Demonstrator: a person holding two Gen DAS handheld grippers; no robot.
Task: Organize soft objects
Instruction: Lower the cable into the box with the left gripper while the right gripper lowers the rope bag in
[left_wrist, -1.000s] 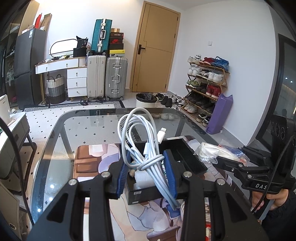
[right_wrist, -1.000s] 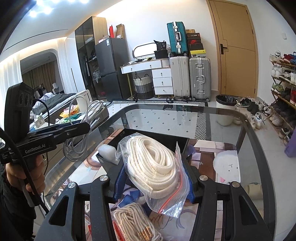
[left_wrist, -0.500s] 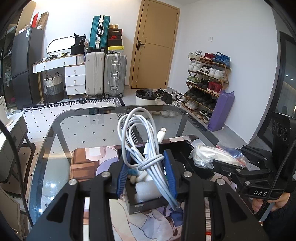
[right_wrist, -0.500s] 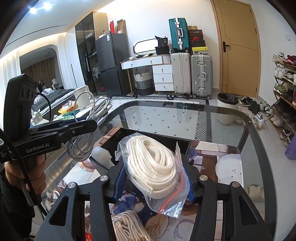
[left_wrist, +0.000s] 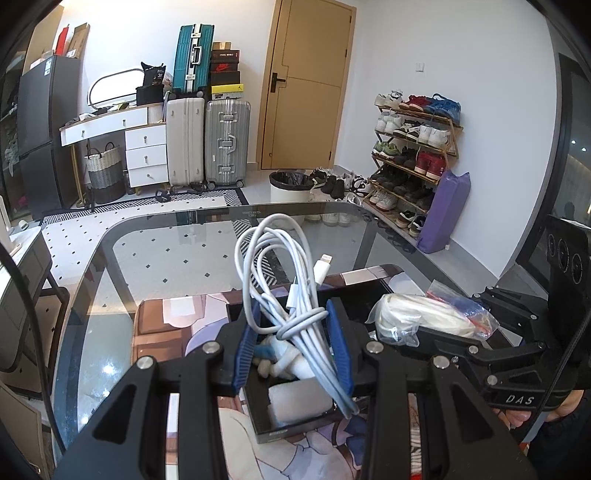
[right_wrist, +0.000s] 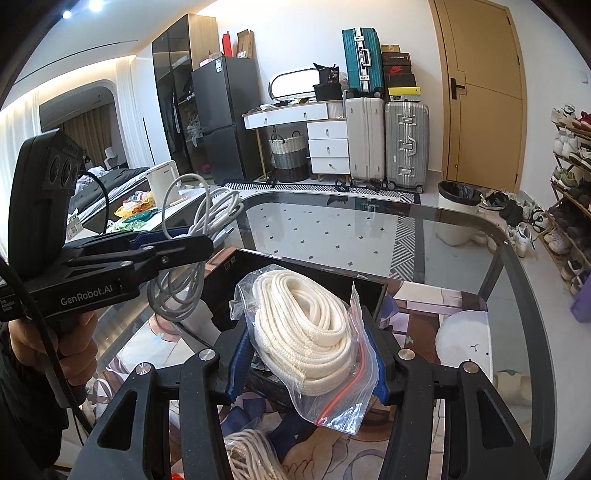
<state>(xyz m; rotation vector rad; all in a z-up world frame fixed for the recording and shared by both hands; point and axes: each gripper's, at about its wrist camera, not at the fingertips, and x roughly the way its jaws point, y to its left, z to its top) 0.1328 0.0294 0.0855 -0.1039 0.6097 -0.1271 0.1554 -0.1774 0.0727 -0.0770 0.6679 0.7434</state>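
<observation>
My left gripper (left_wrist: 291, 328) is shut on a coiled white charging cable (left_wrist: 275, 254), whose loops stand up above the blue pads. It hangs over an open black box (left_wrist: 291, 430) that holds a white foam roll (left_wrist: 299, 402) and small white pieces. My right gripper (right_wrist: 308, 350) is shut on a clear zip bag of white rope (right_wrist: 303, 317), held over the same black box (right_wrist: 314, 268). In the right wrist view, the left gripper (right_wrist: 184, 245) and its cable (right_wrist: 207, 206) show at the left, with a hand on the handle.
The box rests on a printed mat (left_wrist: 162, 332) on a glass table (left_wrist: 155, 251). Another rope bundle (right_wrist: 251, 454) lies at the near edge and a round white pad (right_wrist: 461, 343) at the right. Suitcases, a door, a bin and a shoe rack stand beyond.
Both grippers have moved forward with their loads, and the black box now lies more directly beneath them. The bagged rope has drawn closer to the cable. Both grips are unchanged.
</observation>
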